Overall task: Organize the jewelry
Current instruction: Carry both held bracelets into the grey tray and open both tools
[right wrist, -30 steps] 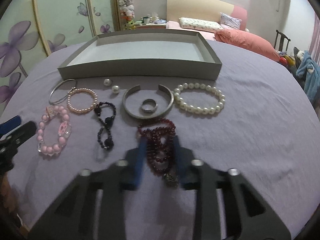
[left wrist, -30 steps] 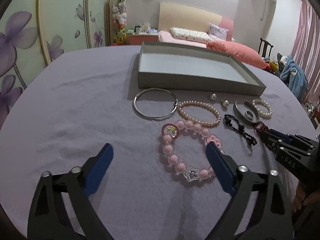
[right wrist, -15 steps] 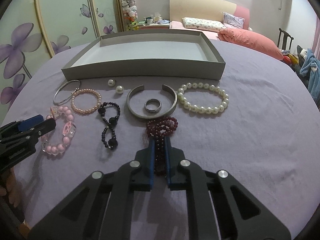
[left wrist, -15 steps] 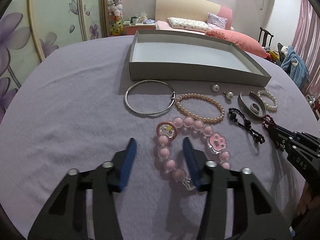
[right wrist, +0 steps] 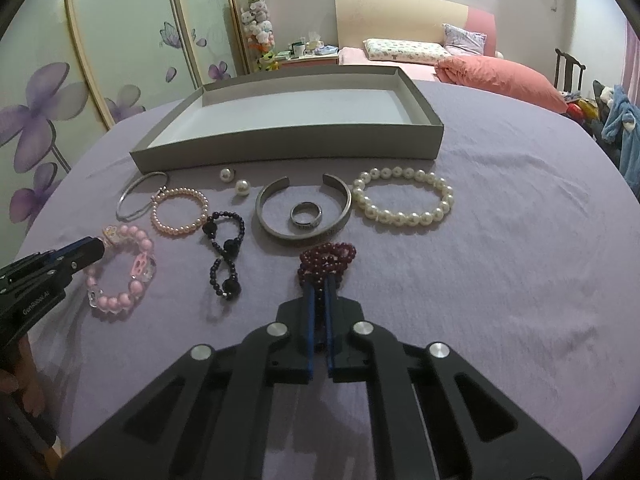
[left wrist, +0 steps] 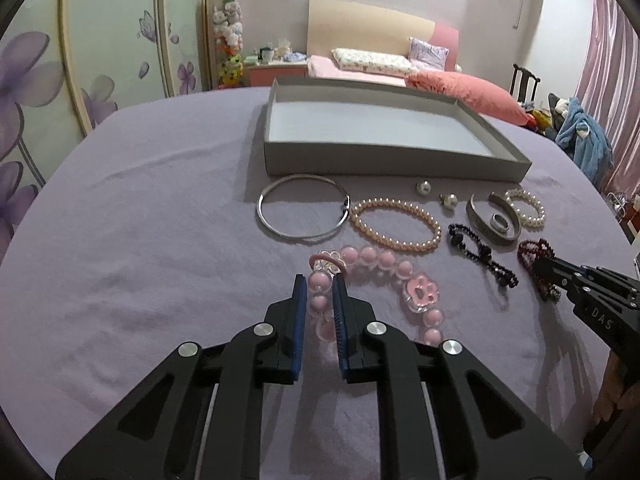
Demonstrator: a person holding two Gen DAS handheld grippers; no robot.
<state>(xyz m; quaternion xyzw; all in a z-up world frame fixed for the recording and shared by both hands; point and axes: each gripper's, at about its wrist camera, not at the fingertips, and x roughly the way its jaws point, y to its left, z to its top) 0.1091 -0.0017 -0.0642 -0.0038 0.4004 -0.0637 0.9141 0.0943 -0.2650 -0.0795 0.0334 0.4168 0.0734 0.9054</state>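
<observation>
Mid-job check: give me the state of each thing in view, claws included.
left claw: just closed, gripping pink bead bracelet
right claw: just closed, gripping dark red bead bracelet
grey tray: empty
silver cuff: on cloth, ring inside
white pearl bracelet: on cloth
black bead bracelet: on cloth

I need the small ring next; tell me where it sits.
In the right wrist view the silver ring lies inside the open silver cuff, between the dark beaded bracelet and the white pearl bracelet.
</observation>
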